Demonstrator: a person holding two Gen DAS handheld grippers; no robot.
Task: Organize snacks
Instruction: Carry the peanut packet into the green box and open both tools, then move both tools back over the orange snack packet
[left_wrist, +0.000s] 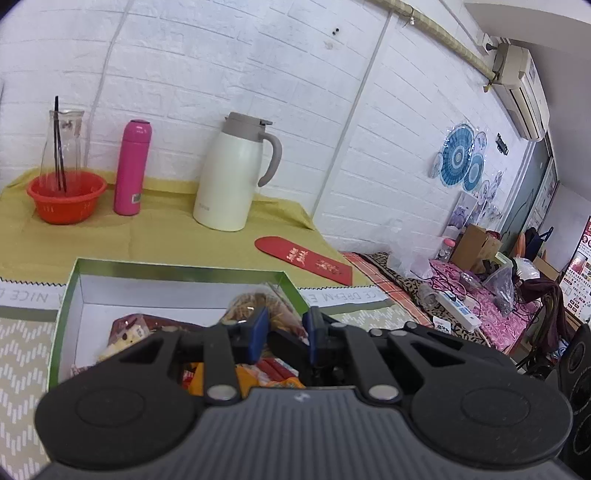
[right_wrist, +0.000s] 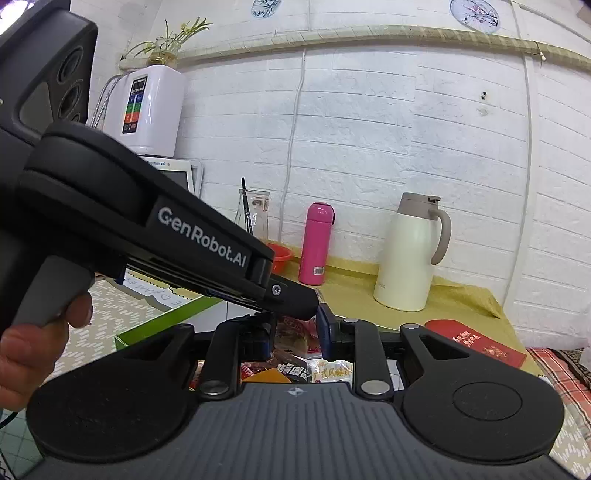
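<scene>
Over the open box (left_wrist: 177, 275) we see our left hand-held gripper (left_wrist: 284, 334) with its blue fingers narrowly apart, a snack bag (left_wrist: 258, 304) of yellowish pieces showing between and just past them; whether the fingers actually clamp it we cannot tell. The bag's long axis appears to run away from us toward the box's far wall, though most of it is hidden. Under the gripper lie more snack packets (left_wrist: 266, 373), red and orange, inside the green-rimmed box. Our right hand-held gripper (right_wrist: 297, 334) hangs over the same pile, jaws narrowly apart with a red-and-white packet (right_wrist: 295, 332) seen between them; contact is unclear. The left gripper's black body (right_wrist: 155, 229) crosses the right wrist view and blocks much of the box. Farther out on the yellow-clothed counter (left_wrist: 155, 229) stand a cream jug (left_wrist: 231, 173), a pink flask (left_wrist: 131, 168) and a red basin (left_wrist: 66, 197); a red envelope (left_wrist: 304, 258) lies to the right.
</scene>
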